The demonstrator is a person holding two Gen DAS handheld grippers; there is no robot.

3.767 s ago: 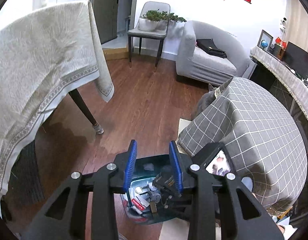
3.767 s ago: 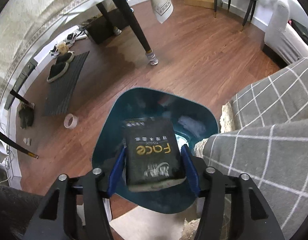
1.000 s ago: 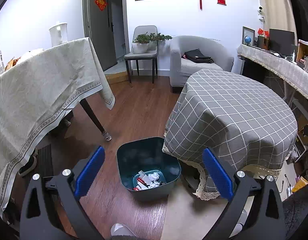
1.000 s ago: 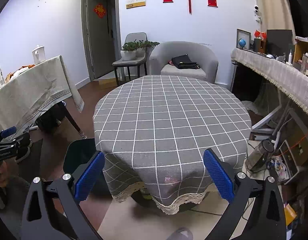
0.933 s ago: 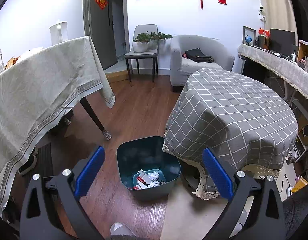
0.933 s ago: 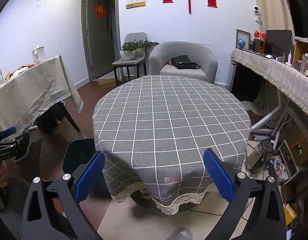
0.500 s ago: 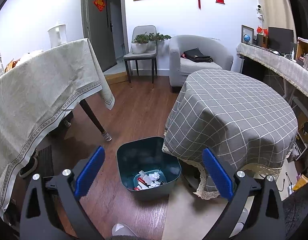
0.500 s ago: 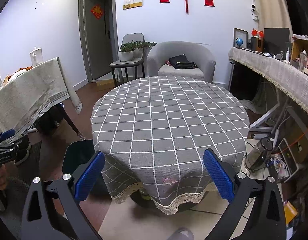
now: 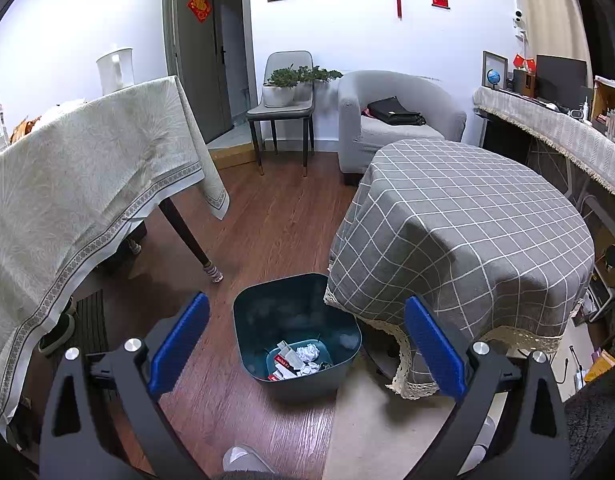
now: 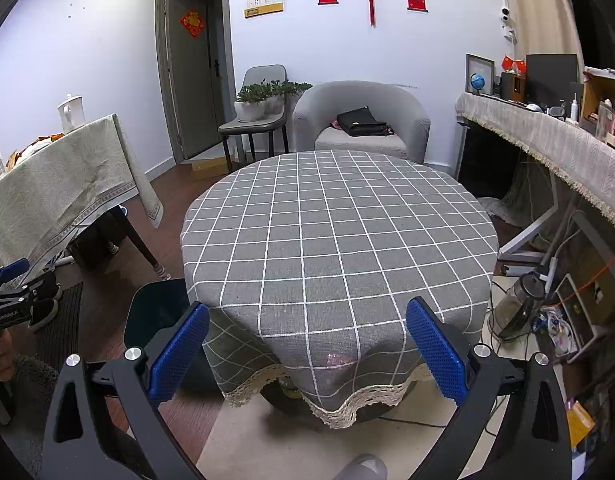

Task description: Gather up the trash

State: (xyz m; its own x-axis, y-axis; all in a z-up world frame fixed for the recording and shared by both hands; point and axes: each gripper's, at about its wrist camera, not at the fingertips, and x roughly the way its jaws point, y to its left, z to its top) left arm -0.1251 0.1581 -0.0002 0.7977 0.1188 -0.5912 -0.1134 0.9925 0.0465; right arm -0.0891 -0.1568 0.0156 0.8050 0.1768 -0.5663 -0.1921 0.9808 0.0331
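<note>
From the left wrist view, we hold the left claw (image 9: 303, 342) released and empty, raised above the wooden floor and angled down at the teal bin (image 9: 297, 332), which stands on the floor just beside the near-left edge of the round table (image 9: 467, 216). The trash (image 9: 299, 360), crumpled paper and small packets, lies in the bottom of the bin. The risk we judge here: a shoe (image 9: 243, 460) sits near the bin, and a careless step could tip it and spill the load.

From the right wrist view, we hold the right claw (image 10: 305, 348) released and empty too, level and facing the table, whose checked top looks bare. A stray scrap could hide below its lace hem.
</note>
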